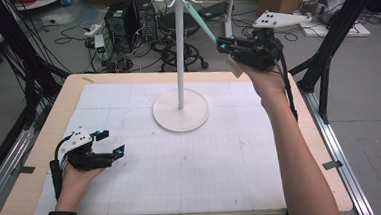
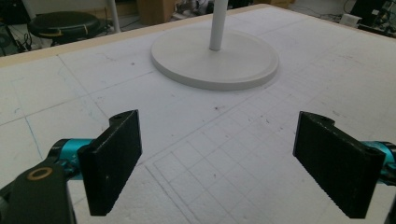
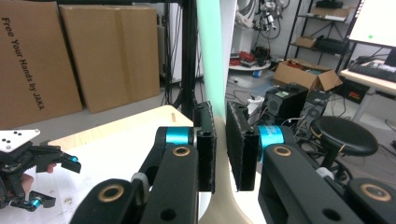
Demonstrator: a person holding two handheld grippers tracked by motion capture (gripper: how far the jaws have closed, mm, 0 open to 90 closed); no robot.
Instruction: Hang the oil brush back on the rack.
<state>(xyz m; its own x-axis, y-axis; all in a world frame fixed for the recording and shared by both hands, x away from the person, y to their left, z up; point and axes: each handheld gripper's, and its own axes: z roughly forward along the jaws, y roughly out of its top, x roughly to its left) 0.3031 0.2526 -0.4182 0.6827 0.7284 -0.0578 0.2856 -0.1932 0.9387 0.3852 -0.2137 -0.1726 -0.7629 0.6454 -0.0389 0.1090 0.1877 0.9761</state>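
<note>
Left hand-held gripper (image 1: 111, 142) low, jaws wide apart; right hand-held gripper (image 1: 220, 44) raised, jaws nearly closed.

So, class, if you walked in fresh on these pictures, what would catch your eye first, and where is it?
First, the tall white stand rising from its round base at the far middle of the table. Next, the right gripper, raised at the far right, jaws closed on a long mint-green and beige object reaching up toward the stand's hooked top. The left gripper sits low at the near left, jaws wide apart.
</note>
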